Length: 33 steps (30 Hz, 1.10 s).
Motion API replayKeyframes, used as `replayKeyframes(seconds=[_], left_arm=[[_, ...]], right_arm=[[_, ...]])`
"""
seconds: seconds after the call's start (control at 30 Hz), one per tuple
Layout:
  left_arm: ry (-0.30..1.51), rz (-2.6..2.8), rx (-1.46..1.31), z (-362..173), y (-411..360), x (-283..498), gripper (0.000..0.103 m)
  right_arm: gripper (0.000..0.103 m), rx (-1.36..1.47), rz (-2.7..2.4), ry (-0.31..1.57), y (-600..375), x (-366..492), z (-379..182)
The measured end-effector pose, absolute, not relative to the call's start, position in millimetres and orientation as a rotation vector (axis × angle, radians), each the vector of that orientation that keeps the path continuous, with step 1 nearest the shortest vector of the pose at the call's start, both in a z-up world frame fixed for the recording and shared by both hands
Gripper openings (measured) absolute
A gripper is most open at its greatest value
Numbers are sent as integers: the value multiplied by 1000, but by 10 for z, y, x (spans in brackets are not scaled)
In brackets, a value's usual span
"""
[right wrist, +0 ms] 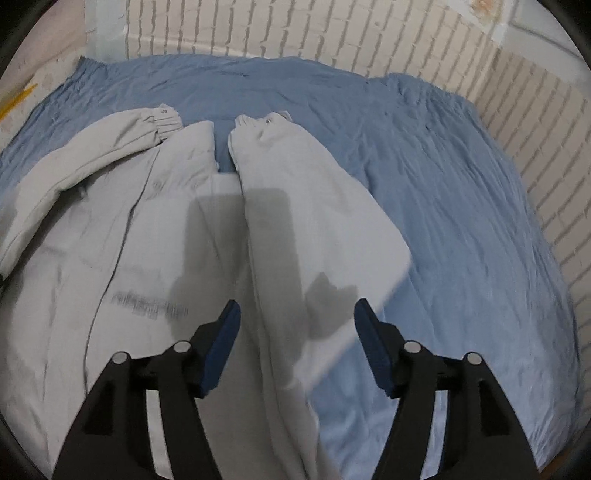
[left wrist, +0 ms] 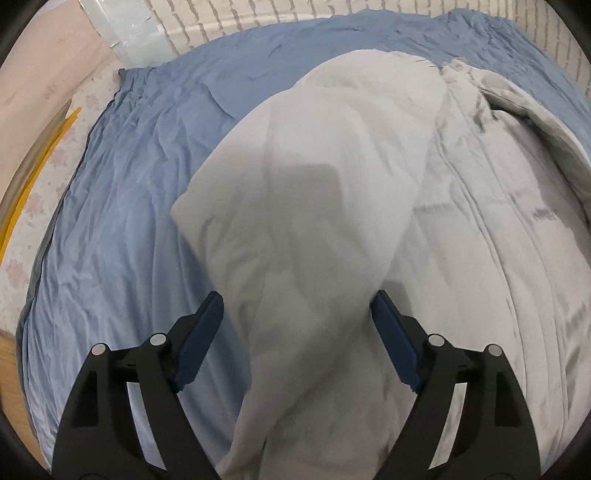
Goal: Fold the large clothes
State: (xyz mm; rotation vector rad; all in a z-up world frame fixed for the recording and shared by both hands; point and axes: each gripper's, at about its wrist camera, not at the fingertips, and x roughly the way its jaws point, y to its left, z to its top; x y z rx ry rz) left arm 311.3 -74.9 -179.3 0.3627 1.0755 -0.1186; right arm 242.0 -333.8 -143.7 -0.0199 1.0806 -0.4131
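Note:
A large pale grey jacket [right wrist: 122, 258] lies spread on a blue bedsheet [right wrist: 461, 206]. In the right wrist view both sleeves lie over its body, their elastic cuffs [right wrist: 168, 123] pointing to the far side. My right gripper [right wrist: 297, 321] is open above the right sleeve [right wrist: 306, 206], near the jacket's right edge. In the left wrist view my left gripper [left wrist: 297, 310] is open, its jaws standing either side of the folded left sleeve [left wrist: 314, 177], which lies over the jacket [left wrist: 480, 258]. Neither gripper holds cloth.
The blue sheet [left wrist: 129, 221] covers a bed set against a white brick wall [right wrist: 295, 33]. A patterned floor with yellow strips [left wrist: 33, 177] shows at the left. The brick wall also runs along the bed's right side [right wrist: 546, 147].

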Motion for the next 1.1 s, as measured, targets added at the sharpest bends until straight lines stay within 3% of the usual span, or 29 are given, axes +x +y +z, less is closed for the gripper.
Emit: replayKeyframes(seconds=[0.03,0.1,0.17,0.2,0.23,0.27,0.33,0.47,0.6,0.77,0.9,1.1], left_arm=[[1081,-111,369,-1807,-732,3165,78],[1096,-100,377,-1881,-763,3298,50],[1106,-74,357,-1893,-685,3403,43],[1108,-53,346,-1885,-625,3443,43],[1111,-30,331,-1874,-550,3485,43],[1114,5,314,-1863,-439,3552,43],[1111,57,311,-1851,-267,3637,43],[1152,139,244,-1895,268,3785,44],[1211,128,115,-2028,632,3827,59],[1157,164,253,-2014,362,3805,62],[1112,108,278,-1835,116,3818,79],[1060,24,346,-1669,-331,4050,87]], right_arm=[[65,-36,-419,1088,-3332,2593,-1495],[65,-53,-419,1107,-3339,2823,-1596],[61,-81,-412,1115,-3340,3057,-1700],[53,-95,-416,1120,-3348,3150,-1750],[22,-90,-420,1140,-3378,3242,-1815],[13,-70,-425,1156,-3418,3286,-1860],[7,-11,-430,1159,-3524,3291,-1906],[4,19,-411,1102,-3582,3065,-1787],[4,21,-352,1052,-3523,2783,-1578],[4,1,-296,1044,-3411,2448,-1453],[4,-22,-296,1066,-3370,2194,-1463],[9,29,-326,1113,-3510,2178,-1481]])
